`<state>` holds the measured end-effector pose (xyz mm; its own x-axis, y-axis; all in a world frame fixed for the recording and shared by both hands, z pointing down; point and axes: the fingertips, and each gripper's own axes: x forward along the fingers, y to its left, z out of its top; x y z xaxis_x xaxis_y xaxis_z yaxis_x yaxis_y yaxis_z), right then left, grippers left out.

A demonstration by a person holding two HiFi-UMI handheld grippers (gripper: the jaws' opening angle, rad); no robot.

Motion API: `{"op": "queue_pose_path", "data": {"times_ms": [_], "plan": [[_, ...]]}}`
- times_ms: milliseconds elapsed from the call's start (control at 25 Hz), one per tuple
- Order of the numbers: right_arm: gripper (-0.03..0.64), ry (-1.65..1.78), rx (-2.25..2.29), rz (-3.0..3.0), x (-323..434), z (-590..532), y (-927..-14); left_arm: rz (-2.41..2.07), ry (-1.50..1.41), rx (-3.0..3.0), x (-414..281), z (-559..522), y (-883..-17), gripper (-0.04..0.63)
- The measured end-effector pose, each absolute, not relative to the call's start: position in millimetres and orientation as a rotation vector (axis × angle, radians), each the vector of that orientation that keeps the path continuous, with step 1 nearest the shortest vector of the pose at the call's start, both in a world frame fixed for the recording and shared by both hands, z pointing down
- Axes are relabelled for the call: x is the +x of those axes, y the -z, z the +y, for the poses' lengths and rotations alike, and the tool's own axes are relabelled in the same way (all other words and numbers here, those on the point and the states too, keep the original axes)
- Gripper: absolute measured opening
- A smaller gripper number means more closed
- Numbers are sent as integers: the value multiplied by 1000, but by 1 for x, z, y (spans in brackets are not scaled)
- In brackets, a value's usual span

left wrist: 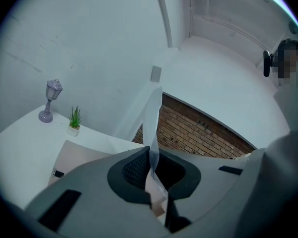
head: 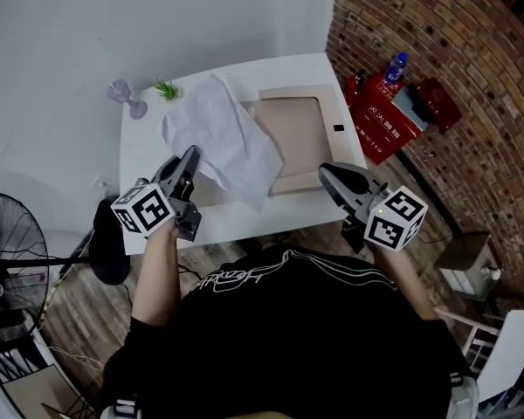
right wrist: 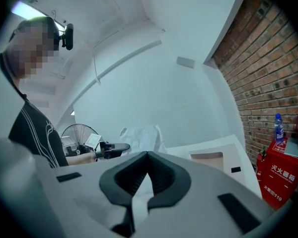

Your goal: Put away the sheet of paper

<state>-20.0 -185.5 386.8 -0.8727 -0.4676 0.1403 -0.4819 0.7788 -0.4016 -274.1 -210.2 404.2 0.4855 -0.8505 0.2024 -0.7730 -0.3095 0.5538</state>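
Head view: the left gripper (head: pixel 192 154) has its jaws clamped on the near left edge of the sheet of paper (head: pixel 223 138). The crumpled sheet spreads ahead and to the right of those jaws, over the white tabletop (head: pixel 148 147) and part of a shallow beige tray (head: pixel 301 129). The right gripper (head: pixel 325 171) hangs at the tabletop's near edge, apart from the sheet.

Left gripper view: the jaws are pressed together on the sheet, which rises edge-on from between them. A small potted plant (left wrist: pixel 74 119) and a toy lamp (left wrist: pixel 50 100) stand far ahead to the left.

Right gripper view: the jaws are together with nothing between them. The sheet lies ahead, slightly left, and a red box (right wrist: pixel 283 175) lies far right.
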Motion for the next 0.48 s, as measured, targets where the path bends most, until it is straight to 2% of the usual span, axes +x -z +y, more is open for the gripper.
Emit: {"op": "queue_pose_path", "data": {"times_ms": [480], "plan": [[2, -722, 869, -2863, -41, -198, -419, -1239, 92, 2183, -289, -247, -457, 40]]}}
